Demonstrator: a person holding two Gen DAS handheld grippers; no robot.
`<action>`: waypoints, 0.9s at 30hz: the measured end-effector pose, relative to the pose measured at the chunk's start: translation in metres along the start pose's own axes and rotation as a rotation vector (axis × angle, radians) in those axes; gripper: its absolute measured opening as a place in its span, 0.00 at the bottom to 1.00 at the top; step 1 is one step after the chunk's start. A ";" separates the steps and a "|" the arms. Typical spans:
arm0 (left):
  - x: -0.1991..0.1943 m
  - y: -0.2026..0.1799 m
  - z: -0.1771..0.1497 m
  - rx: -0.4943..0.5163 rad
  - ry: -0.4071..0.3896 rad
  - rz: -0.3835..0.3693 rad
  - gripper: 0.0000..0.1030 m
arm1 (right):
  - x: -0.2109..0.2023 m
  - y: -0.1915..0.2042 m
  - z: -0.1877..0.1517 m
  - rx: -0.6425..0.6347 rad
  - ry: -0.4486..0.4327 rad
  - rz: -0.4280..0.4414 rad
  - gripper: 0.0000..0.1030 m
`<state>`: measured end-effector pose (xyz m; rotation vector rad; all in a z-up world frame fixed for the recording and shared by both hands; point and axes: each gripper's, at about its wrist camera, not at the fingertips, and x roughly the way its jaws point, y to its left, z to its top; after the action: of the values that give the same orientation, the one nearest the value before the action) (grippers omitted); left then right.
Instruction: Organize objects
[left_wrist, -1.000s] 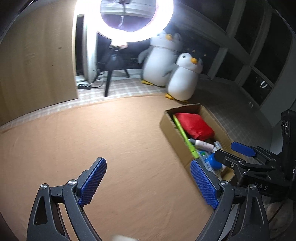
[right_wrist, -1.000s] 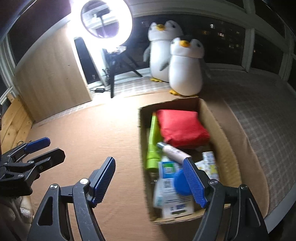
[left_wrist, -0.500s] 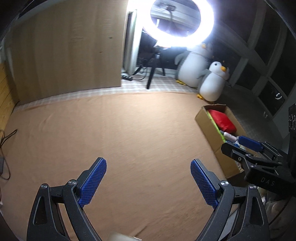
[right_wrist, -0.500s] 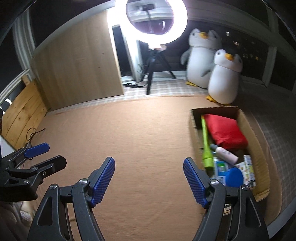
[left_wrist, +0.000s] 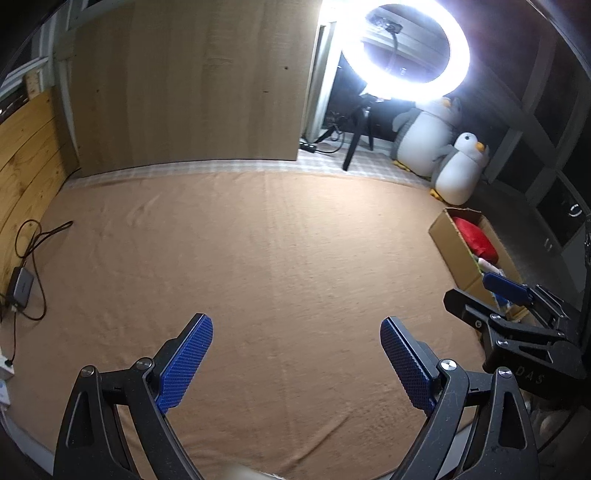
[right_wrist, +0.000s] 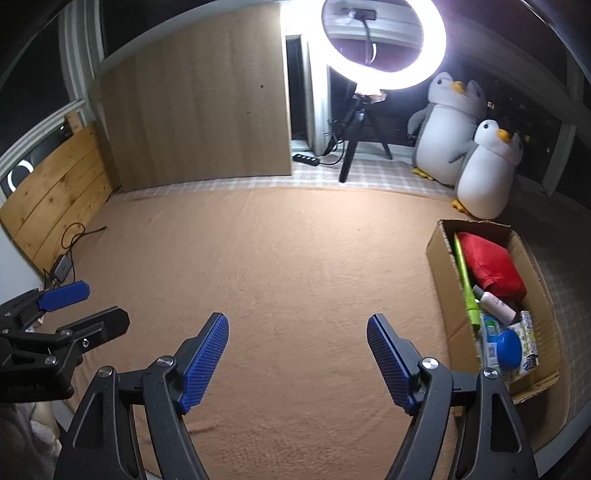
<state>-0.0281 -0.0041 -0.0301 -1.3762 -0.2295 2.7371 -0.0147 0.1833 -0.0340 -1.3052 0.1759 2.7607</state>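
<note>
Cardboard, brown and open-topped: the box (right_wrist: 439, 254) sits at the right edge of the right wrist view, on the tan blanket (right_wrist: 295, 258) that covers the floor, and it already holds the task's things. A red cushion (right_wrist: 493, 264) fills its far end, a green stick (right_wrist: 466, 284) lies along its left wall, a white bottle (right_wrist: 495, 300) rests across the middle, and a blue cap (right_wrist: 511, 343) sits on printed packets (right_wrist: 526, 339) at the near end. Packed side by side like this, they look sorted rather than dropped, so the tidying seems largely done; no loose item shows on the blanket.

The right hand-held gripper (right_wrist: 297, 354) hangs over bare blanket left of the box, its jaws spread wide with nothing between them. The left hand-held gripper (left_wrist: 297, 363) is likewise wide apart and empty, above bare blanket at the bottom centre of the left wrist view, well apart from the box (left_wrist: 454, 247) at the right of that frame. Both point down at empty cloth, which suits hands with nothing left to carry.

Further out, two plush penguins (right_wrist: 484, 170) stand at the upper right behind the box, beside a ring light (right_wrist: 384, 44) on a tripod. A wooden panel (right_wrist: 195, 99) fills the upper left, and a cable (right_wrist: 74, 236) with an adapter lies at the left edge
</note>
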 end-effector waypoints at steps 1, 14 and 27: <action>-0.001 0.003 -0.001 -0.004 0.000 0.004 0.92 | 0.001 0.003 -0.001 -0.003 0.003 0.002 0.72; -0.007 0.019 -0.005 -0.016 -0.007 0.029 0.93 | -0.002 0.027 -0.004 -0.024 -0.009 0.021 0.72; -0.009 0.021 -0.008 -0.024 -0.001 0.033 0.94 | -0.003 0.031 -0.008 -0.024 0.002 0.019 0.73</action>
<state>-0.0167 -0.0252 -0.0312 -1.3963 -0.2423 2.7706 -0.0105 0.1511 -0.0347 -1.3194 0.1562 2.7858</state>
